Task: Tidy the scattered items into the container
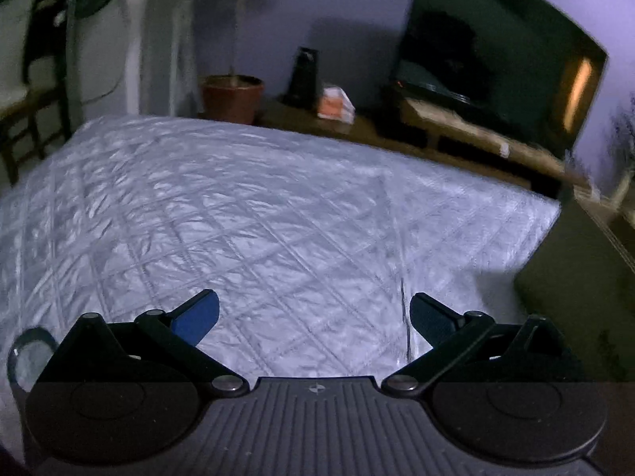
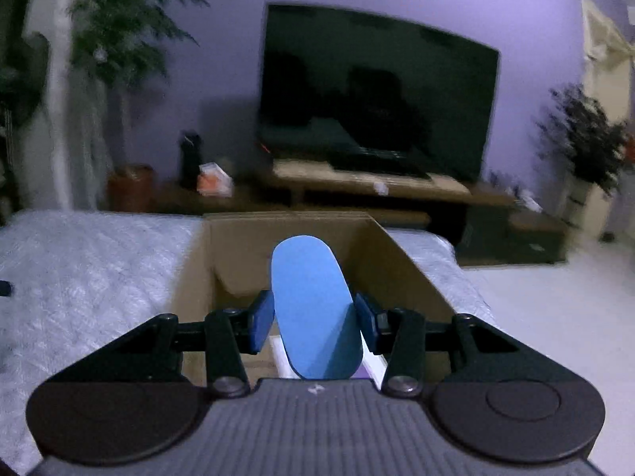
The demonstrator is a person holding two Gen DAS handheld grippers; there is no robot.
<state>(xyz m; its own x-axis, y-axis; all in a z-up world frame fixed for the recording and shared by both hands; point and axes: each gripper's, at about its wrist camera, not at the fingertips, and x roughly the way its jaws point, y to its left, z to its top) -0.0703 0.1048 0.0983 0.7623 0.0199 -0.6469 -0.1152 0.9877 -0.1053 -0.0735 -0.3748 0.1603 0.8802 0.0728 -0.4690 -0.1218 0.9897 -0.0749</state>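
You are working over the bed, its white quilted cover puckered into diamond stitching. On the bed is standing the box, open-topped brown cardboard with plain, flat walls; inside, on the floor of the box below your right gripper, something white and something purple are showing, too hidden to name. Your right gripper is holding the blue oval, a smooth, flat, rounded-end piece, pinched at its sides between both blue pads and hanging above the box's opening. Your left gripper is hovering over bare quilt left of the box, its jaws standing wide apart with nothing between them, pads ribbed and dark blue.
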